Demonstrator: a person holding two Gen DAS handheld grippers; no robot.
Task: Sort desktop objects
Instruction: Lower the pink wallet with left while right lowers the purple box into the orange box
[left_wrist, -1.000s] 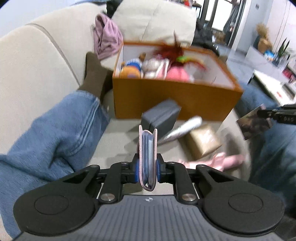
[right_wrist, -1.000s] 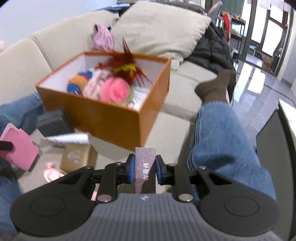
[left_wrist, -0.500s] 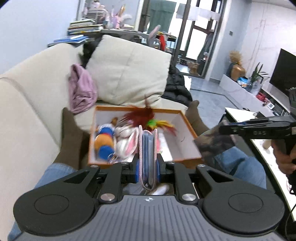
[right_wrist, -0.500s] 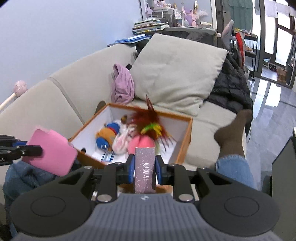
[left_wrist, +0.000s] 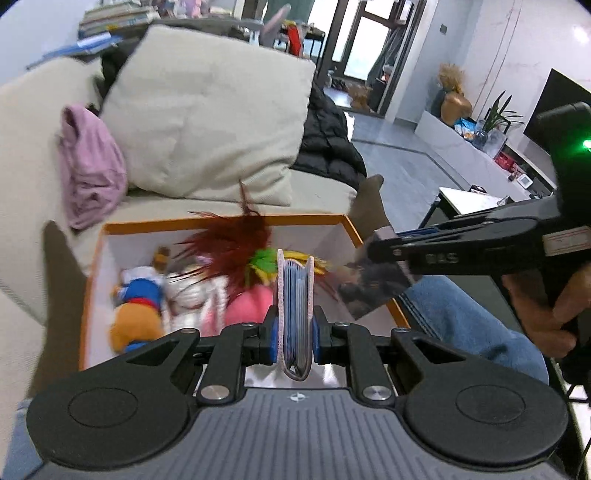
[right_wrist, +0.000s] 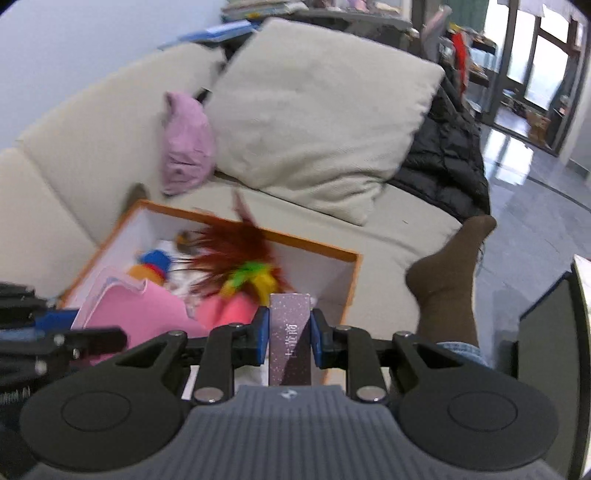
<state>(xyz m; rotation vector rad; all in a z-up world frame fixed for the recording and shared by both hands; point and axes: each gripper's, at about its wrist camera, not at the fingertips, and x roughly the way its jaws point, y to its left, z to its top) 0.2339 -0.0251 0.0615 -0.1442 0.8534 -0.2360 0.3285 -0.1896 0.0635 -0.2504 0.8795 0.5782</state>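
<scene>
Two loads: both over orange box (left_wrist: 221, 225) on the sofa (left_wrist: 29, 155).
left gripper (left_wrist: 294, 338): jaws clamped on card wallet (left_wrist: 294, 306), held edge-up.
right gripper (right_wrist: 289, 341): jaws clamped on purple carton (right_wrist: 289, 332).
risk: grippers close together, could clash on release; wallet may land on feathers (left_wrist: 229, 251), tip out.
materials: wallet soft, pink; carton stiff, speckled; box rigid, white inside; plush toys (left_wrist: 140, 306) squashy.

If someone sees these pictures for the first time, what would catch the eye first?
Probably the orange box on the beige sofa, with a tuft of red feathers sticking up among soft toys inside it. Next, the two grippers above the box: the left gripper clamps a pink card holder, and the right gripper clamps a small purple box.
</scene>
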